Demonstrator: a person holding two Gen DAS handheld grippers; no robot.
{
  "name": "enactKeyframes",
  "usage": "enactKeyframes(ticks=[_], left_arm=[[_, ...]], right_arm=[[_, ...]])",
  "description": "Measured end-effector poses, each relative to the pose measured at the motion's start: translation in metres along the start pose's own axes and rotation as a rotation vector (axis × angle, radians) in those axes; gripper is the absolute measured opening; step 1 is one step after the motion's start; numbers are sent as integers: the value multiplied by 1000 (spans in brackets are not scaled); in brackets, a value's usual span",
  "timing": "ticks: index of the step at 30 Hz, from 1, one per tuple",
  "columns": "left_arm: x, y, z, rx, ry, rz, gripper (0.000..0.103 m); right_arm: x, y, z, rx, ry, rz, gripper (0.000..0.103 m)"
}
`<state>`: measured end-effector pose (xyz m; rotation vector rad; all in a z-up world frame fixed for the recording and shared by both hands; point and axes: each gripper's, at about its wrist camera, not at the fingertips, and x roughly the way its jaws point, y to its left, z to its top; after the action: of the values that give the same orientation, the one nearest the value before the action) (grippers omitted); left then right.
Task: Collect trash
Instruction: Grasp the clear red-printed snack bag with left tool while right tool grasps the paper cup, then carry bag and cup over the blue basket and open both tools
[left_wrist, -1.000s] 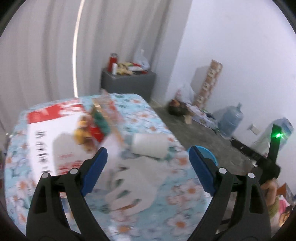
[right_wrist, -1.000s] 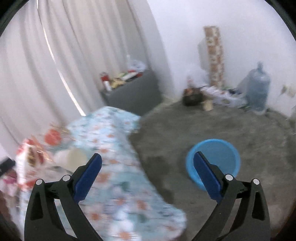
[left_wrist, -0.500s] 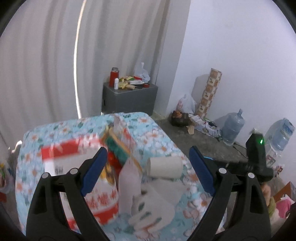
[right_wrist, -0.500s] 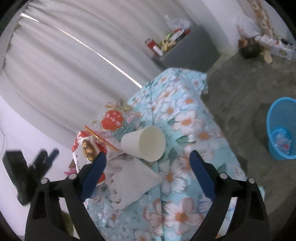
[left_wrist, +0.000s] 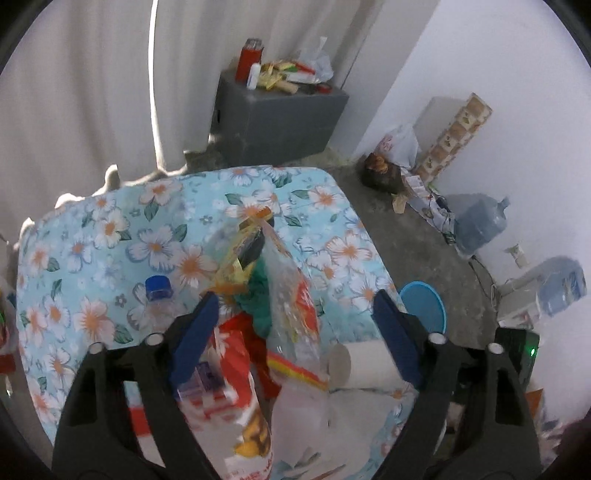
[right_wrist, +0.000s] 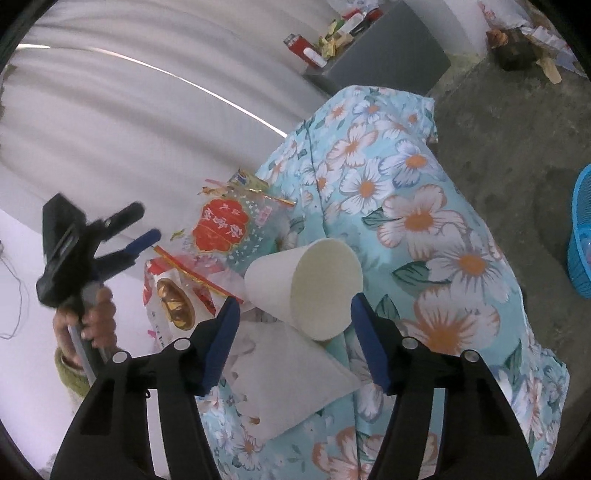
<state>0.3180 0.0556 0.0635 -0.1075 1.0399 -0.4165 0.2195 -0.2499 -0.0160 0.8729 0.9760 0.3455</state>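
Note:
A white paper cup lies on its side on the floral tablecloth, mouth toward me. My right gripper is closing, and the cup lies between its blue fingertips with the pads not pressing on it. Under the cup is a white napkin. My left gripper hangs over the trash pile, jaws narrowing slightly, with a clear bag with a red label standing between them untouched. Around it are a red and white snack bag, the cup and a clear bottle with a blue cap.
A blue basket stands on the concrete floor beside the table and holds some trash. A grey cabinet with clutter stands by the curtain. Water jugs line the wall. A hand holds the left gripper.
The right gripper swung from the floor and basket down to the cup, and its jaws narrowed. The left gripper moved across the table over the pile, bringing the bottle into view.

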Motion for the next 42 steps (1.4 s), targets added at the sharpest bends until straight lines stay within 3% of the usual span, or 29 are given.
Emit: enactKeyframes(ticks=[9, 15, 21, 29, 36, 42], left_arm=[[35, 9, 0, -59, 125, -27, 57], [42, 4, -9, -51, 145, -19, 34], [38, 1, -11, -36, 129, -31, 15], [26, -7, -14, 0, 76, -40, 9], [7, -20, -18, 45, 22, -57, 7], [-13, -31, -21, 75, -64, -88, 6]], right_arm=[[12, -4, 4, 17, 31, 13, 48], [15, -5, 5, 28, 34, 17, 40], [17, -7, 6, 43, 32, 21, 38], [21, -12, 8, 64, 30, 47, 38], [23, -12, 7, 73, 30, 87, 15], [19, -6, 6, 53, 17, 111, 7]])
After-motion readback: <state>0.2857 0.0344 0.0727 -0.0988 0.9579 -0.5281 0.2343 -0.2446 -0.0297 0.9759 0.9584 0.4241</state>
